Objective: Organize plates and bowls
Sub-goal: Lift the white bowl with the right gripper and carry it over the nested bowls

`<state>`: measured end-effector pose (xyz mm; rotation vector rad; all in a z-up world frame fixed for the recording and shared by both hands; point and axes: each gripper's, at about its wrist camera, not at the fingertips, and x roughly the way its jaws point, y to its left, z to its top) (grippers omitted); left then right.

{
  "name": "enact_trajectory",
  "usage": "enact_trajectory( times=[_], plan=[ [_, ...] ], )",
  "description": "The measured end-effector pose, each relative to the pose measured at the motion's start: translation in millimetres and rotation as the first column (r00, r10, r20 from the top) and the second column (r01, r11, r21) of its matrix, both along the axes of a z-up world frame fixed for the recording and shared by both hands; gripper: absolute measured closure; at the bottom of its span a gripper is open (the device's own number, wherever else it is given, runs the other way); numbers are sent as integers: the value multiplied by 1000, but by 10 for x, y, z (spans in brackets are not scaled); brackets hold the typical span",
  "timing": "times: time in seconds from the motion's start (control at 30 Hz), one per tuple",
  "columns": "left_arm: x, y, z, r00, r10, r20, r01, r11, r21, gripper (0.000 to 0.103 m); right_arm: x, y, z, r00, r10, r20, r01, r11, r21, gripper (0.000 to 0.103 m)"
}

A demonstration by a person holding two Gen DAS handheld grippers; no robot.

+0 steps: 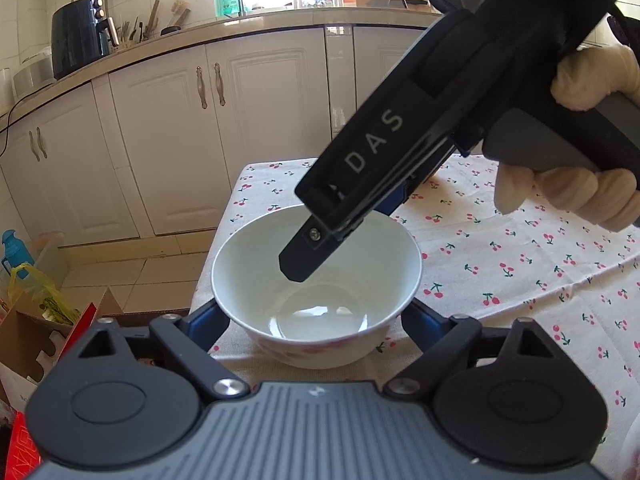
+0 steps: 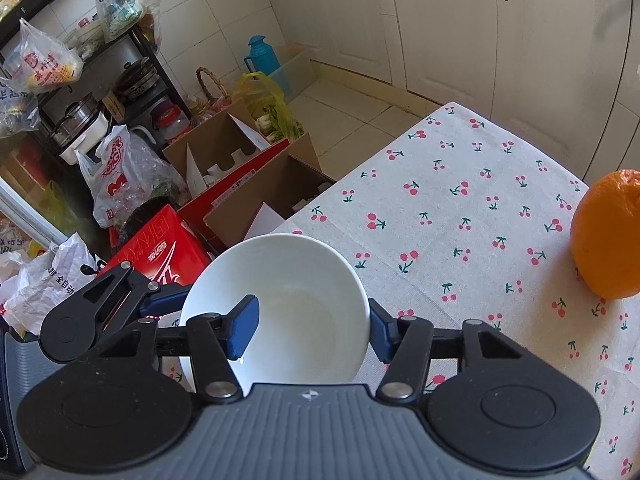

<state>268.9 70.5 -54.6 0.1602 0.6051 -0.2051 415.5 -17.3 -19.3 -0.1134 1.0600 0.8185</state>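
My left gripper [image 1: 316, 312] clasps the white bowl [image 1: 316, 280] by its sides while my right gripper [image 2: 308, 328] pinches its rim.

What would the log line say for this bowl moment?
left gripper: jaws around bowl | right gripper: jaws clamp bowl rim | bowl: on cherry cloth, near table edge

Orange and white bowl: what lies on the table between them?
Nothing: in the right wrist view only bare cherry-print tablecloth lies between the orange and the white bowl.
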Motion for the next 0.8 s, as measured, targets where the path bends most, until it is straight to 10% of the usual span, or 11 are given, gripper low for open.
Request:
enact_trajectory(
  times=[0.8],
  plan=[
    [-823, -148, 562, 998, -59, 12, 60, 998, -22, 11, -989, -351, 594, 998, -17, 53, 13, 997, 72, 40]
  ],
)
